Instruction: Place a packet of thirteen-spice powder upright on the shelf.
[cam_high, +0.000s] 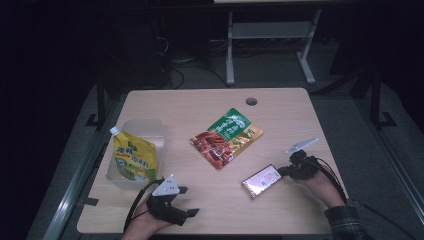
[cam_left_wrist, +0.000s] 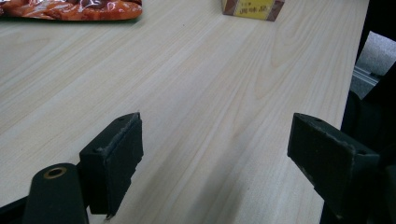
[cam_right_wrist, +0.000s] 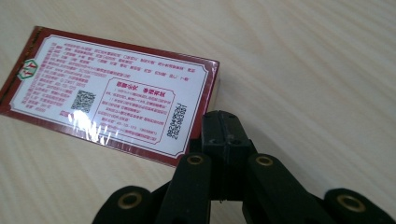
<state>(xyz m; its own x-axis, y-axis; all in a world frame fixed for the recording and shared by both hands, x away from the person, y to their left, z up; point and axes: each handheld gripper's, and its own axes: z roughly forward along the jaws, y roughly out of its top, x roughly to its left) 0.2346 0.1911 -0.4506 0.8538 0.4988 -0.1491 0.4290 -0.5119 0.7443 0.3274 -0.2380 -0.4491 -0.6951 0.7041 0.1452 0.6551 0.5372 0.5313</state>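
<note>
A small red box (cam_high: 261, 181) lay flat on the wooden desk (cam_high: 280, 115), near the edge on the person's right side. Its white label with tiny print and a square code faced up. The right claw (cam_high: 284, 171) was squeezed tight, its two black jaws pressed together with nothing between them. Its tip sat right at the near corner of the box (cam_right_wrist: 109, 100), and it looked like it was touching the box's edge, though I could not be sure.

The left claw (cam_high: 187, 201) rested low on the desk near the front edge, well away from the box. Its jaws stood wide apart, with only bare wood between them.

In the middle of the desk lay a green and orange snack bag (cam_high: 226, 137). On the left side sat a clear tub (cam_high: 150, 127) with a yellow pouch (cam_high: 132, 157) lying in it.
</note>
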